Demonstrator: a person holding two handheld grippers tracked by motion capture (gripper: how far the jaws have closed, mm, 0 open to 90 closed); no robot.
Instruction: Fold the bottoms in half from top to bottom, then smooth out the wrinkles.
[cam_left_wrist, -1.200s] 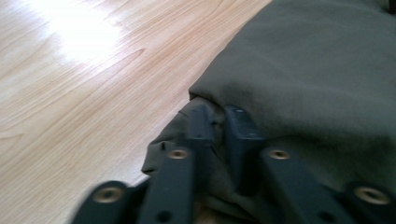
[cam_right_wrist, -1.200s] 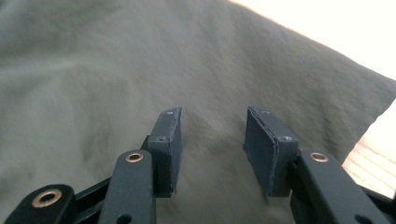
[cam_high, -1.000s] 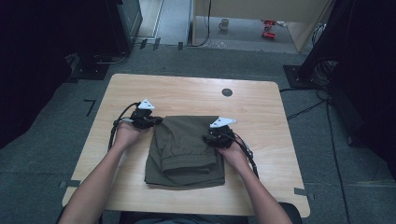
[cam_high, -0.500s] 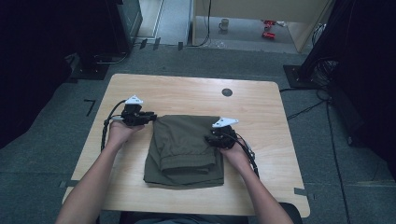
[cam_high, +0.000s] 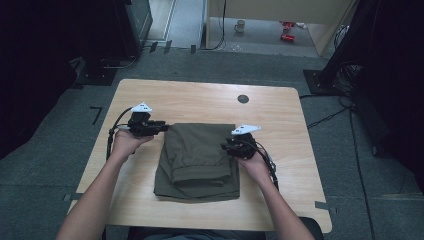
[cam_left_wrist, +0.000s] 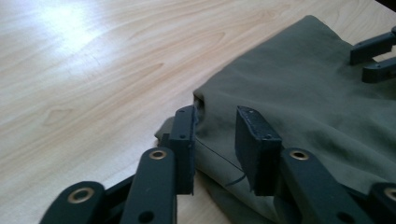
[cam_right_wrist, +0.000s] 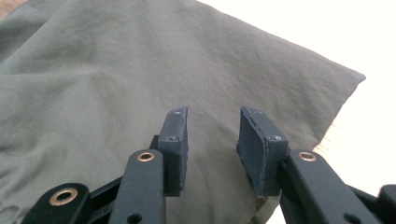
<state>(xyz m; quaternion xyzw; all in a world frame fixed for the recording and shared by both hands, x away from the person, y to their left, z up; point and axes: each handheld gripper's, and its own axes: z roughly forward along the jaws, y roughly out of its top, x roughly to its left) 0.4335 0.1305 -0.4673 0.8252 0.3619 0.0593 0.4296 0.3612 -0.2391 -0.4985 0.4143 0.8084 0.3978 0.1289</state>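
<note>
**Folded green garment between two claws on a wooden table**

A light wooden table (cam_high: 150, 210) stands on a grey floor (cam_high: 360, 190), with dark stands at the room's edges and a mug (cam_high: 240, 25) far back on the floor. A small dark disc (cam_high: 243, 98) lies on the table beyond the right claw.

The folded olive-green garment (cam_high: 197, 160) lies flat mid-table between the two claws. The left claw (cam_high: 161, 127) sits just at the garment's far left corner; in the left gripper view (cam_left_wrist: 215, 140) its jaws have just been opening and now stand apart, with the raised corner fold of cloth (cam_left_wrist: 303, 93) right ahead of them and partly between them, the pads not pressing it. The right claw (cam_high: 226, 146) hovers over the garment's right edge; in the right gripper view (cam_right_wrist: 212, 140) its jaws have just been closing a little yet are spread, with cloth (cam_right_wrist: 116, 79) beneath and ahead of them and nothing pinched. The garment's corner juts out beyond the right claw, over bright table.
</note>
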